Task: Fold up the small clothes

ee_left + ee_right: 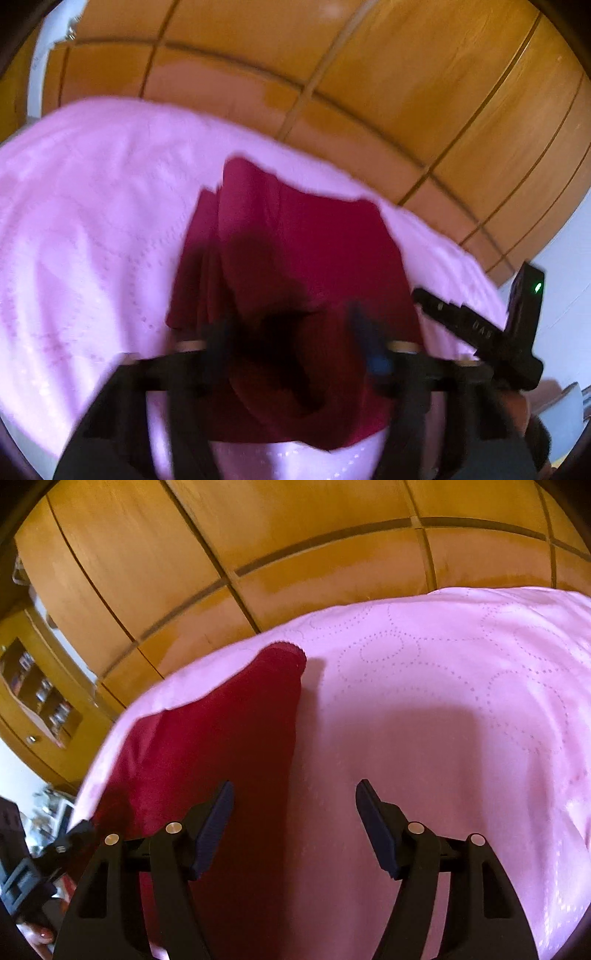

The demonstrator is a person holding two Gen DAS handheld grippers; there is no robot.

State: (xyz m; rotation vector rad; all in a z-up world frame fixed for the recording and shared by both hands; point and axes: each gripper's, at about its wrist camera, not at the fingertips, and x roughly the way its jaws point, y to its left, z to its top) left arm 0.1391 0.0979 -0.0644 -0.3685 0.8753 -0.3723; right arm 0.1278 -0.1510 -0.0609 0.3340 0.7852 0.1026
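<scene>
Crimson soft garment (295,258) rumpled on pink quilt (443,701).

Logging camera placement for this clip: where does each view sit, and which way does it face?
Left wrist: on the left gripper, looking forward and down at the red garment on the pink bedspread; its blurred fingers show.
Right wrist: on the right gripper, open over the bedspread at the garment's edge; a hand shows bottom left.
Shared: garment, bedspread, wooden wardrobe.
</scene>
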